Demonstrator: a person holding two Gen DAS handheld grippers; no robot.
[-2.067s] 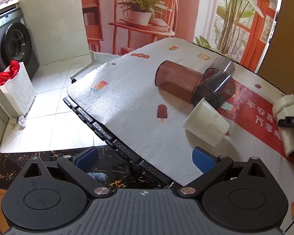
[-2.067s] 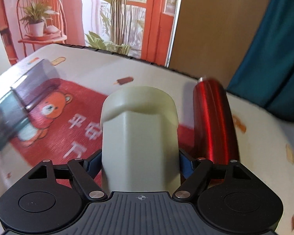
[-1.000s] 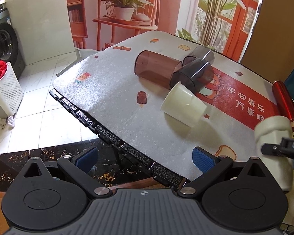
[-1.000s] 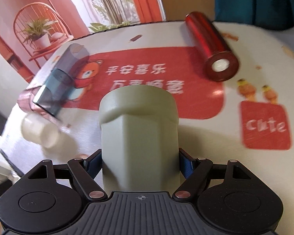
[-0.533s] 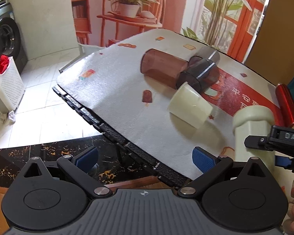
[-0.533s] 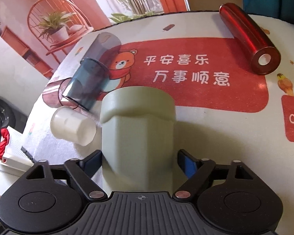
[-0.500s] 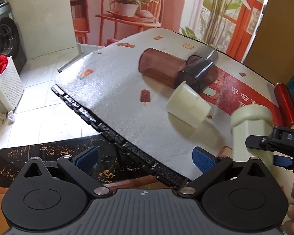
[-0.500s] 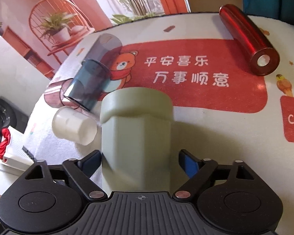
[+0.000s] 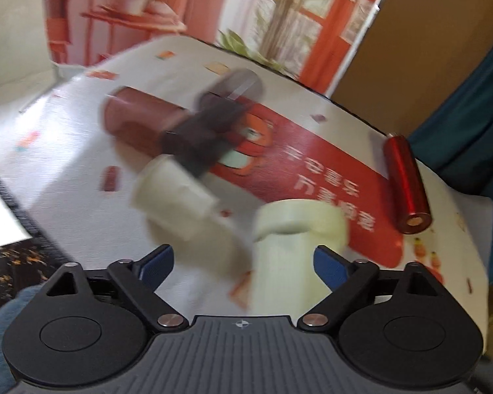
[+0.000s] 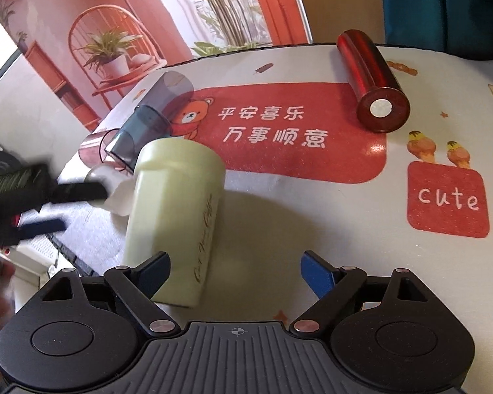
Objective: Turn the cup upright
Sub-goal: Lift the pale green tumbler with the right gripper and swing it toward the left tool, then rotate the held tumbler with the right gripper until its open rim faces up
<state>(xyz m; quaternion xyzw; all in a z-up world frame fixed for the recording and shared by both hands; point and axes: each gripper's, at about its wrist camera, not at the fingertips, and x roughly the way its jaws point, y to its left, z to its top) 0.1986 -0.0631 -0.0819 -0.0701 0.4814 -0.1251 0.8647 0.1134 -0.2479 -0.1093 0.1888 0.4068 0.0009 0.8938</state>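
Observation:
A pale green cup (image 10: 177, 216) stands on the table, wide end up, between the open jaws of my right gripper (image 10: 235, 271), nearer the left pad (image 10: 156, 271). In the blurred left wrist view the cup (image 9: 295, 252) stands just ahead of my open left gripper (image 9: 243, 259), nearer its right pad. My left gripper (image 10: 42, 197) shows as a dark blur at the left of the right wrist view. A white cup (image 9: 171, 193) lies on its side behind it.
A brown cup (image 9: 138, 124) and a dark grey cup (image 10: 144, 121) lie on their sides at the back left. A red cylinder (image 10: 371, 82) lies at the back right. The table edge (image 9: 13, 193) runs along the left.
My right gripper has opened and let go of the green cup, which now stands on the table. My left gripper has swung right toward the cup.

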